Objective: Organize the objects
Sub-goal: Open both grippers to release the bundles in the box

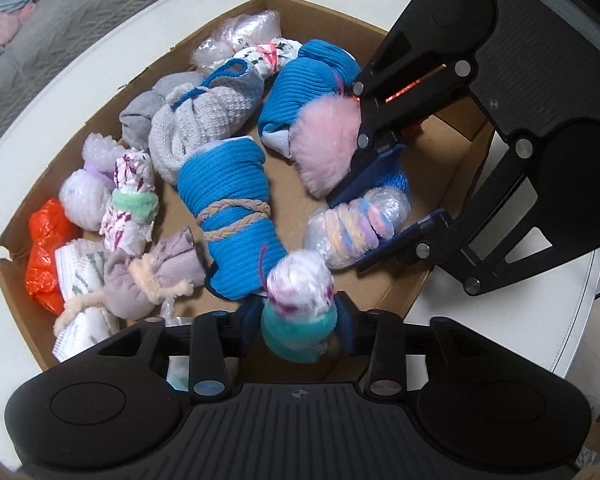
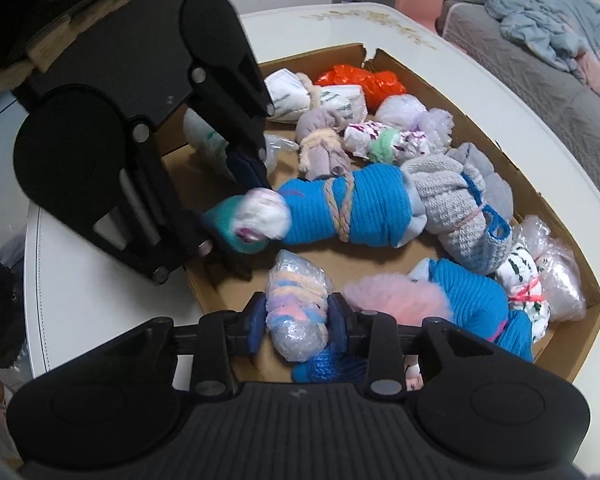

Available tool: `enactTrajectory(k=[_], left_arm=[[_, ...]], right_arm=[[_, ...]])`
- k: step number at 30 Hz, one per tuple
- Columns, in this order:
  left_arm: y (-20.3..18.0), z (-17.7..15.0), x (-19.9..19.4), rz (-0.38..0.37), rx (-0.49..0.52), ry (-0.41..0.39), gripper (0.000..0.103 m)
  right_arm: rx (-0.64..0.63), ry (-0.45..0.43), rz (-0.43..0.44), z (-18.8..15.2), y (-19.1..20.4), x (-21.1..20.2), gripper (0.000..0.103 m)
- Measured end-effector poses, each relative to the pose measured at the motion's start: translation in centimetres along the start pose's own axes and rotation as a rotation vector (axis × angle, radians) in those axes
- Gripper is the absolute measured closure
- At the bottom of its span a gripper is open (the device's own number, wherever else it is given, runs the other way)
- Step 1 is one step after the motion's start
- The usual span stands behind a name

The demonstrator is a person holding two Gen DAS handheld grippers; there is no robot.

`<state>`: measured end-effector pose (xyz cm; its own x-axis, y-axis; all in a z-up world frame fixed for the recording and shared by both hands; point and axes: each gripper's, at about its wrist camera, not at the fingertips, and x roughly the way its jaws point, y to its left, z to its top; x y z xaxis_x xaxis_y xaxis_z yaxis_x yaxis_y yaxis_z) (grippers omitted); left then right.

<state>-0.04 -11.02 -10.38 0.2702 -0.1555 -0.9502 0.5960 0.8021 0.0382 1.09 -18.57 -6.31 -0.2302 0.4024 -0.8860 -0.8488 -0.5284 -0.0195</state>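
A shallow cardboard box (image 1: pixel 18 268) on a white table holds several tied bundles. My left gripper (image 1: pixel 298 322) is shut on a white plastic bundle with a teal band (image 1: pixel 298 304), held over the box's near edge; it also shows in the right wrist view (image 2: pixel 248 220). My right gripper (image 2: pixel 297 316) is shut on a bubble-wrap bundle with a pastel band (image 2: pixel 298 308), low in the box; it shows in the left wrist view (image 1: pixel 358 226) too. A blue knit bundle tied with a braided band (image 1: pixel 230 220) lies between them. A pink furry bundle (image 1: pixel 328 144) lies beside the right gripper.
Other bundles fill the box: a grey knit one (image 1: pixel 200 128), an orange plastic one (image 1: pixel 46 248), a second blue knit one (image 1: pixel 308 80), clear plastic ones (image 1: pixel 240 36). The white table's edge (image 1: pixel 576 320) lies right. A grey sofa with clothes (image 2: pixel 540 32) stands beyond.
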Motion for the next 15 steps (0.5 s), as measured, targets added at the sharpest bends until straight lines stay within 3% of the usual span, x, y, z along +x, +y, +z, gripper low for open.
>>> enactTrajectory(k=[1,3,10,12,15], left_arm=[[0.00,0.01,0.00,0.003,-0.005,0.001,0.054],[0.25,0.05,0.11,0.023,-0.033,0.007,0.041],[0.58,0.02,0.31,0.022,-0.084,0.015,0.032],[0.45,0.16,0.21,0.020,-0.088,0.015,0.023],[0.01,0.37,-0.02,0.031,-0.081,0.005,0.020]], right_arm=[[0.006,0.002,0.001,-0.02,-0.04,0.08,0.071],[0.010,0.005,-0.006,-0.04,-0.07,0.13,0.067],[0.030,0.014,-0.013,-0.17,-0.68,0.17,0.054],[0.027,0.016,-0.008,-0.15,-0.78,0.11,0.049],[0.021,0.016,-0.011,-0.08,-0.93,0.02,0.047]])
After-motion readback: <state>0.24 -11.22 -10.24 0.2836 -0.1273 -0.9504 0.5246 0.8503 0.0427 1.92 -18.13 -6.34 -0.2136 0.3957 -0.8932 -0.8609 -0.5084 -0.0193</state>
